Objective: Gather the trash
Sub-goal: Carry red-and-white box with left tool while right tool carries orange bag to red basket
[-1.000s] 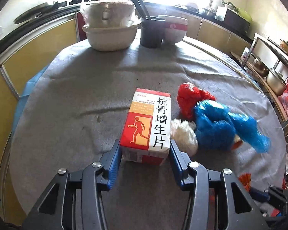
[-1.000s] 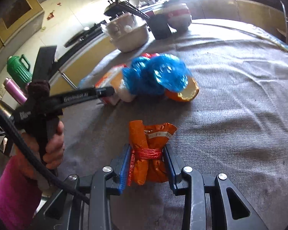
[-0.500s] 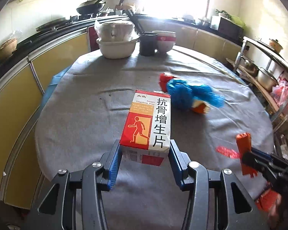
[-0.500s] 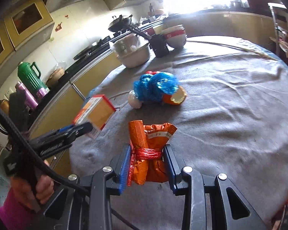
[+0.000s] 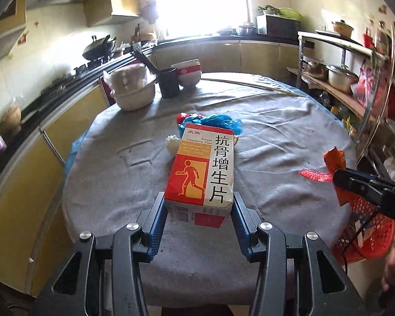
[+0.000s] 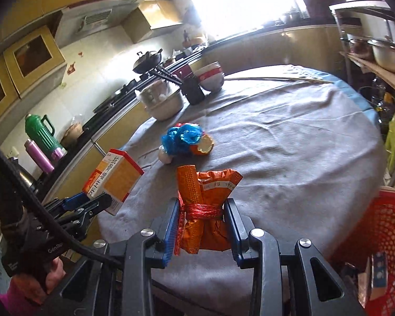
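My left gripper [image 5: 197, 217] is shut on a red-and-white medicine box [image 5: 201, 169] and holds it in the air above the near edge of the round table [image 5: 289, 137]. From the right wrist view that box [image 6: 113, 180] hangs off the table's left rim. My right gripper [image 6: 200, 227] is shut on an orange wrapper bundle [image 6: 205, 205] tied with red string, also lifted; the bundle [image 5: 334, 158] shows at the right in the left wrist view. A heap of blue and red plastic bags [image 6: 183, 138] with an orange peel [image 6: 205, 146] lies mid-table.
A red mesh basket [image 6: 384, 231] with some trash in it stands low at the right, beside the table [image 5: 366, 226]. Bowls [image 5: 134, 89] and a dark chopstick cup [image 5: 168, 83] sit at the table's far side. Counters run behind, a metal rack [image 5: 355, 84] at right.
Both grippers have pulled back from the table's middle and risen, carrying the box and the orange bundle. The bag heap now looks farther away, and the red basket has come into view.
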The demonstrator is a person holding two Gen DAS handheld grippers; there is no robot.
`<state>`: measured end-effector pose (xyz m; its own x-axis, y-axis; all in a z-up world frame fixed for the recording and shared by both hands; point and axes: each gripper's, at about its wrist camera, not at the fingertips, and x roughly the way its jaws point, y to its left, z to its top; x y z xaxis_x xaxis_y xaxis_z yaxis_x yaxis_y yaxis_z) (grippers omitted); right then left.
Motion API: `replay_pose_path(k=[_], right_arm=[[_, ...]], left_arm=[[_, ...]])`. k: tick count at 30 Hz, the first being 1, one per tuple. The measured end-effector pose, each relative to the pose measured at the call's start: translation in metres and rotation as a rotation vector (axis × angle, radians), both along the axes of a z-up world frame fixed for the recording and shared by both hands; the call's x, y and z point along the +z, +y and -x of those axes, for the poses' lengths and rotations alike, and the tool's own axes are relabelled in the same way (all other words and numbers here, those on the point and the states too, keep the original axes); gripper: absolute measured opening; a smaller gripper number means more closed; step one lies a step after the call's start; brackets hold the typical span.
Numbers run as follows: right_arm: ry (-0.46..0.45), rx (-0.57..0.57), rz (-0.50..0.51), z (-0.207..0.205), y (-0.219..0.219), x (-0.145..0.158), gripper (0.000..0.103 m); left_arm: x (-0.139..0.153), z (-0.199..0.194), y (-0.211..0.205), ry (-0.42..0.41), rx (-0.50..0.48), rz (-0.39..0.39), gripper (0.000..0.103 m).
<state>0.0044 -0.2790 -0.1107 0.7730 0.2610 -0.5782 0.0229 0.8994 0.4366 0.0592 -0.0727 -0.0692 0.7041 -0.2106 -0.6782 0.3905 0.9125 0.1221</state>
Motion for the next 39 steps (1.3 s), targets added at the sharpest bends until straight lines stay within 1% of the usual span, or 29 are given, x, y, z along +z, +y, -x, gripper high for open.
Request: replay_pose_path(k=[12, 24, 32, 39], right_arm=[[-0.042, -0.034, -0.035, 0.029, -0.021, 0.006, 0.037], [-0.064, -0.076, -0.078, 0.056, -0.046, 0.005, 0.037], [-0.066, -0.092, -0.099, 0.07, -0.058, 0.001, 0.037], [-0.085, -0.114, -0.122, 0.081, -0.069, 0.0, 0.037]], left_arm=[[0.016, 0.025, -0.021, -0.066, -0.015, -0.062, 0.049], [0.015, 0.039, -0.046, -0.085, -0.046, -0.11, 0.049], [0.014, 0.044, -0.056, -0.092, -0.051, -0.136, 0.049], [0.019, 0.053, -0.063, -0.118, -0.066, -0.15, 0.05]])
